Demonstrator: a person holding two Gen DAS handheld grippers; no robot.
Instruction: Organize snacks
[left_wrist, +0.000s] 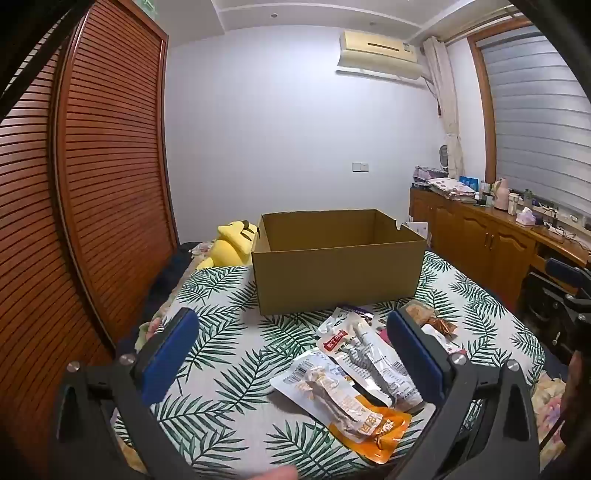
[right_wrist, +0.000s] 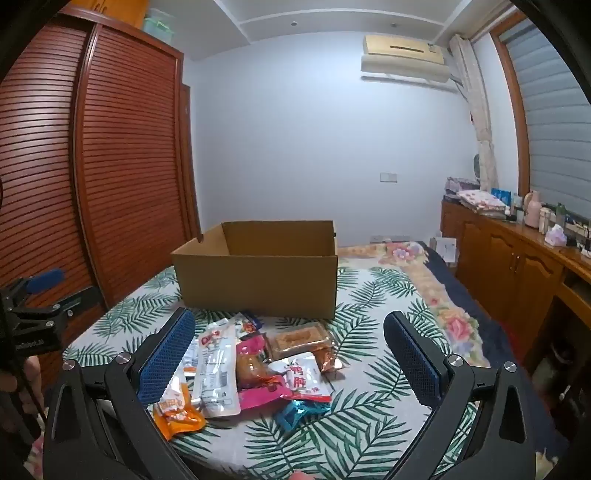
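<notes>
An open brown cardboard box (left_wrist: 338, 273) stands on the leaf-print cloth; it also shows in the right wrist view (right_wrist: 258, 284). In front of it lies a pile of snack packets: an orange-and-white packet (left_wrist: 343, 406), a long white packet (left_wrist: 365, 358), a pink packet (right_wrist: 258, 373), a clear biscuit tray (right_wrist: 299, 339) and a teal wrapper (right_wrist: 299, 410). My left gripper (left_wrist: 291, 354) is open and empty, just above the packets' left side. My right gripper (right_wrist: 290, 350) is open and empty, with the pile between its fingers, below them.
A yellow plush toy (left_wrist: 231, 243) lies left of the box. A slatted wooden wardrobe (left_wrist: 92, 184) stands on the left. A wooden cabinet (right_wrist: 517, 266) with bottles and folded cloth runs along the right. The left gripper shows at the right view's left edge (right_wrist: 40, 295).
</notes>
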